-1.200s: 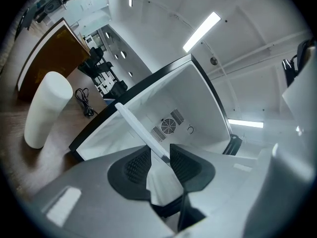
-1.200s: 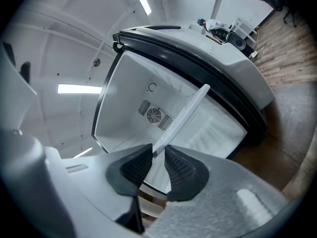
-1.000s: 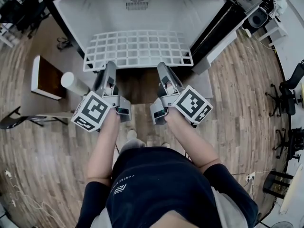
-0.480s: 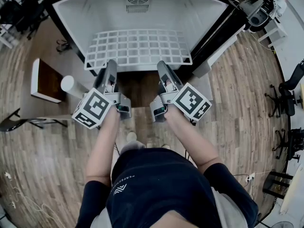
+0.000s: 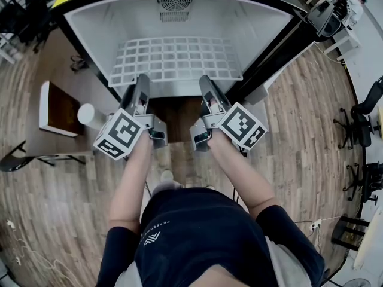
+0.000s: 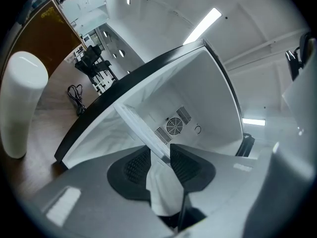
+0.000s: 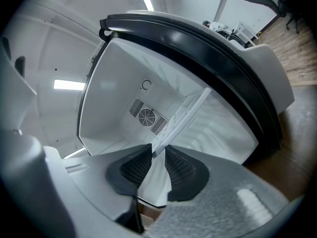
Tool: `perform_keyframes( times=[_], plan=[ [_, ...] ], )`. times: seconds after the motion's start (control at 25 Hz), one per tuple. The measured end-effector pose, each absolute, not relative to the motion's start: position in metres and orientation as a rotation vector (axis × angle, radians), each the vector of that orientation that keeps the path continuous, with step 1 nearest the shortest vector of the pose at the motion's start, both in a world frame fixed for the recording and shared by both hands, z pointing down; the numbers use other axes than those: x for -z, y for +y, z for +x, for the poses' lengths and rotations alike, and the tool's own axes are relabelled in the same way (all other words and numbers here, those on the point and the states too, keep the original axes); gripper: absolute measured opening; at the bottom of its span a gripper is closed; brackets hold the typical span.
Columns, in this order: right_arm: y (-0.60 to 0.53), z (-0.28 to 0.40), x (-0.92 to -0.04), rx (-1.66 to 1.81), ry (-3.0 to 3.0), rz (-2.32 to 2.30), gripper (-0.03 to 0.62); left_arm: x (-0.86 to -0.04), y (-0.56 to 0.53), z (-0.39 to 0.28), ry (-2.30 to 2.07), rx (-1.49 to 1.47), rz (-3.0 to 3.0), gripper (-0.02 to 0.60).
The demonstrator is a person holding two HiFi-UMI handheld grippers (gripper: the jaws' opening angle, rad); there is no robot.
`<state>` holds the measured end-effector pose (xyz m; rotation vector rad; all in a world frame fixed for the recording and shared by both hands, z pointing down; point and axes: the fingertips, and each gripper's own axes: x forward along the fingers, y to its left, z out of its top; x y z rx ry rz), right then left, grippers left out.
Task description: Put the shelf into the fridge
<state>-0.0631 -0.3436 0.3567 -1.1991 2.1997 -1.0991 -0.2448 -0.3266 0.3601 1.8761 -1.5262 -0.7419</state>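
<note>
The white wire shelf [image 5: 176, 61] lies flat, most of it inside the open fridge's white cavity [image 5: 108, 23], below the round fan [image 5: 175, 2] on the back wall. My left gripper [image 5: 142, 84] is shut on the shelf's near edge at the left, and my right gripper [image 5: 206, 84] is shut on the same edge at the right. In the left gripper view the shelf's edge [image 6: 141, 130] runs between the ribbed pads of the left gripper [image 6: 159, 157]. The right gripper view shows the shelf [image 7: 184, 114] pinched in the right gripper [image 7: 158, 158].
The fridge's black door frame [image 5: 281, 46] stands open at the right. A white cylinder [image 5: 90, 115] stands by a brown board [image 5: 60, 107] at the left, and also shows as a white cylinder [image 6: 22, 103] in the left gripper view. Office chairs [image 5: 359, 121] stand far right on the wood floor.
Both grippers have moved forward towards the fridge with the shelf, which now reaches further into the cavity.
</note>
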Motion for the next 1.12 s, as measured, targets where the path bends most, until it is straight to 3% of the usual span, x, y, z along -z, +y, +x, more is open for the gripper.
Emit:
perform_keyframes(
  times=[1.12],
  plan=[
    [-0.398,-0.071,-0.352,1.048,2.208,-1.254,0.095,-0.356,-0.381,-0.253,-1.549,0.733,1.896,0.147]
  ],
)
